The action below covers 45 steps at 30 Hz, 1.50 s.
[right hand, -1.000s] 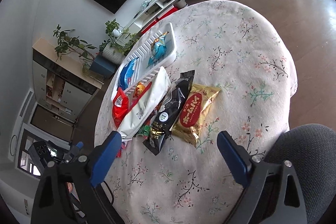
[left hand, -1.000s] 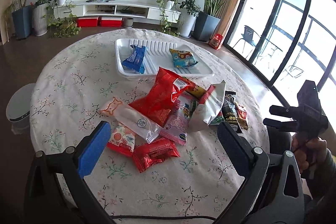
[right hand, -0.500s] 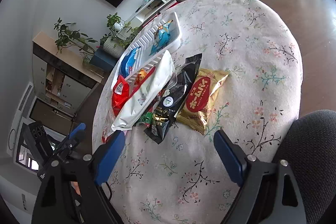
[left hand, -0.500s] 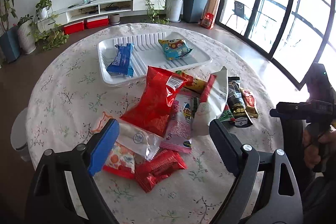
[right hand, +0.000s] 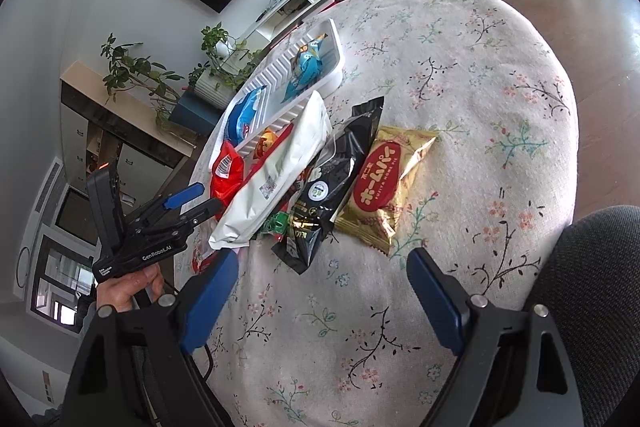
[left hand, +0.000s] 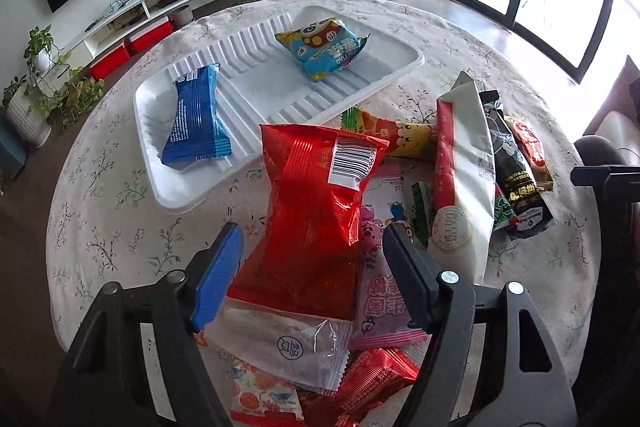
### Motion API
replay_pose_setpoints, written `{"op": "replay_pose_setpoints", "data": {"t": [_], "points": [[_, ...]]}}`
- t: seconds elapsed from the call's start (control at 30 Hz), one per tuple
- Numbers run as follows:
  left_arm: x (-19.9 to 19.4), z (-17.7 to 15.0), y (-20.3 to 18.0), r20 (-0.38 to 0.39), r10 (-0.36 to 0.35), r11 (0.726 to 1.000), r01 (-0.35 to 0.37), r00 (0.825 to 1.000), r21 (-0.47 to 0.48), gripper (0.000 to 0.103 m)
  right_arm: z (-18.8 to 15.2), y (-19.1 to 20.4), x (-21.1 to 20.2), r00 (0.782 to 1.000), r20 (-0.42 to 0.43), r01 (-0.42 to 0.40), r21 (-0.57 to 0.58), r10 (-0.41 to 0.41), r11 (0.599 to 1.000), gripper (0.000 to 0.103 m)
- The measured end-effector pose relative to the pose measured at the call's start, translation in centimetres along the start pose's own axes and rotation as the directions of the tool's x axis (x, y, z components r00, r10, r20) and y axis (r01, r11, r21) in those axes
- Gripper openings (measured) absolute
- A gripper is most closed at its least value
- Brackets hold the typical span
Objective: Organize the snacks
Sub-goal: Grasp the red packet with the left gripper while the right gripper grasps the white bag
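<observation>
Red bag [left hand: 316, 211]: lying at centre frame in the left wrist view, topmost on the loose pile, its barcode end pointing toward the tray. The left gripper [left hand: 312, 247] is straddling its lower half; the jaws have just been closing, yet a gap is showing on either side of the bag, so they are standing apart and not yet pressing. This is probably the next item being collected.

White tray [left hand: 400, 71]: sitting in the upper middle, just beyond the red bag. It is already holding two items, a blue packet [left hand: 196, 119] at its left end and a teal and yellow bag [left hand: 324, 49] at its right. Much of its ribbed floor is showing bare.

Items waiting on the flowered tablecloth [right hand: 480, 67]: a long white bag [left hand: 464, 179] at right of centre, a black packet [right hand: 336, 179] and a gold bag [right hand: 384, 183] beside it, a pink packet [left hand: 384, 291], a clear wrapper [left hand: 288, 343] and small red packets at the bottom edge.

Right gripper [right hand: 320, 295]: hovering over bare cloth at the lower part of its own view, jaws wide and empty.

Progress, by judgement: early, two stowed, most of the pile remaining.
</observation>
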<state>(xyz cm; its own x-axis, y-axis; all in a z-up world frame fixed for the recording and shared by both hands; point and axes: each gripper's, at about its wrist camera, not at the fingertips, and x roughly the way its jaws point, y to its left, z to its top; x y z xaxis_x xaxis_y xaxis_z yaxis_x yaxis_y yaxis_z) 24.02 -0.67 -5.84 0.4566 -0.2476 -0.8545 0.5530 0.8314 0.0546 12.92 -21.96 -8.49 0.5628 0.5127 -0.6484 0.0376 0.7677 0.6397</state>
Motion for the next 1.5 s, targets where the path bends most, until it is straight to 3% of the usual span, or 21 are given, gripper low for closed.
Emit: {"op": "replay_pose_setpoints", "data": {"t": [0.07, 0.13, 0.33, 0.43, 0.53, 0.6, 0.8, 0.97, 1.1, 1.33, 1.5], "points": [[0.6, 0.2, 0.1, -0.012, 0.002, 1.0, -0.002, 1.0, 0.004, 0.068, -0.1, 0.3, 0.2, 1.0, -0.006, -0.001, -0.007, 0.001, 1.0, 0.089], [1.4, 0.4, 0.4, -0.032, -0.007, 1.0, 0.007, 0.999, -0.005, 0.047, -0.1, 0.4, 0.5, 1.0, -0.015, -0.003, -0.008, 0.003, 1.0, 0.089], [2.4, 0.4, 0.9, -0.041, -0.026, 0.999, 0.024, 0.999, -0.028, 0.047, 0.7, 1.5, 0.8, 0.999, -0.023, -0.028, -0.002, 0.028, 1.0, 0.089], [2.6, 0.4, 1.1, -0.046, -0.035, 0.999, 0.033, 0.998, -0.034, 0.047, 1.6, 2.9, 1.7, 0.993, -0.054, -0.1, 0.021, 0.101, 0.995, 0.088], [2.4, 0.3, 1.4, -0.042, -0.045, 0.998, 0.043, 0.998, -0.044, 0.043, 2.1, 4.0, 3.5, 0.974, -0.119, -0.182, 0.098, 0.193, 0.978, 0.085], [2.3, 0.2, 1.7, -0.031, -0.051, 0.997, 0.049, 0.998, -0.063, 0.042, 2.5, 4.3, 4.8, 0.97, -0.15, -0.169, 0.139, 0.189, 0.976, 0.08], [1.5, -0.5, 2.4, 0.019, -0.066, 0.991, 0.068, 0.998, -0.114, 0.037, 3.9, 3.3, 7.5, 0.963, -0.19, -0.126, 0.31, 0.191, 0.942, 0.075], [1.1, -1.2, 2.7, 0.042, -0.07, 0.987, 0.075, 0.997, -0.143, 0.037, 5.2, 4.1, 7.9, 0.98, -0.175, -0.041, 0.292, 0.096, 0.955, 0.075], [0.7, -1.5, 2.7, 0.061, -0.08, 0.985, 0.089, 0.995, -0.148, 0.037, 6.1, 5.4, 8.5, 0.984, -0.178, 0.047, 0.208, -0.01, 0.977, 0.075], [0.3, -2.2, 2.8, 0.083, -0.097, 0.98, 0.11, 0.992, -0.168, 0.037, 6.8, 7.4, 10.6, 0.962, -0.192, 0.198, 0.008, -0.193, 0.98, 0.074], [0.1, -2.6, 3.0, 0.091, -0.109, 0.976, 0.124, 0.99, -0.18, 0.037, 6.9, 7.4, 11.9, 0.951, -0.216, 0.224, -0.014, -0.222, 0.974, 0.067]]}}
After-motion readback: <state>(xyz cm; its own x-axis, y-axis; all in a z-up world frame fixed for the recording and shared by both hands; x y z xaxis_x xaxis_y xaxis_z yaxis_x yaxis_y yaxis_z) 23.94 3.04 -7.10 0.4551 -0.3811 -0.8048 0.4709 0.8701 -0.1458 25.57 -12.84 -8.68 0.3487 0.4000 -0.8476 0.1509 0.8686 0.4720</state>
